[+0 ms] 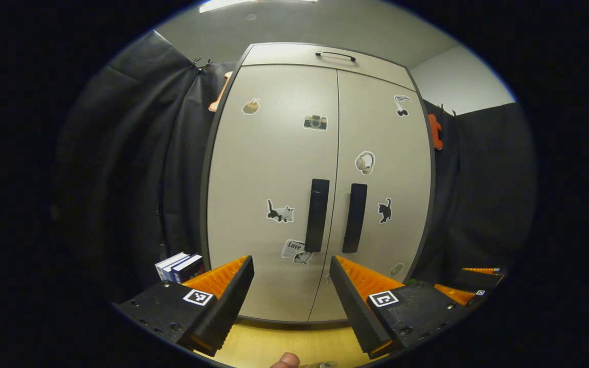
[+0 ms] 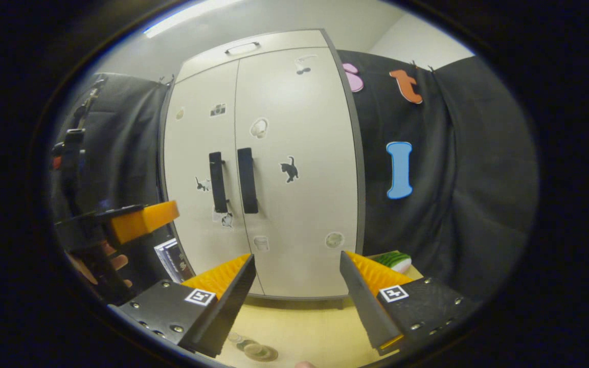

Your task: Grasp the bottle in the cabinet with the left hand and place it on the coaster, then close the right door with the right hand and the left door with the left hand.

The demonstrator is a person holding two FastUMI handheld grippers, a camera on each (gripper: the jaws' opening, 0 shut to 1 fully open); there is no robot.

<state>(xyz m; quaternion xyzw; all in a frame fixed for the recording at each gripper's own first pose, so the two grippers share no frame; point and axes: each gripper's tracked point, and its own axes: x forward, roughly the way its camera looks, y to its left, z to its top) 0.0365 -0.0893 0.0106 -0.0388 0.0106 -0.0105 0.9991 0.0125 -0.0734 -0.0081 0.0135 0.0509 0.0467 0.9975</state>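
Observation:
The pale cabinet [image 1: 274, 168] stands straight ahead with both doors shut, and its two black handles [image 1: 317, 214] sit side by side at the middle seam. My left gripper [image 1: 290, 261] is open in front of the doors, a short way below the handles, holding nothing. In the right gripper view the same cabinet [image 2: 294, 153] sits centre-left, and my right gripper [image 2: 297, 257] is open and empty before its lower part. Several small round discs [image 2: 256, 350], perhaps coasters, lie on the yellow tabletop [image 2: 304, 327] near the bottom edge. The bottle is hidden from me.
A few books [image 1: 179, 267] lean left of the cabinet. A green and white object [image 2: 394, 260] lies on the table at the cabinet's right. The right gripper [image 1: 466, 281] shows low right in the left gripper view. A hand holds the left gripper, one of its fingers [image 2: 143, 217] at the left.

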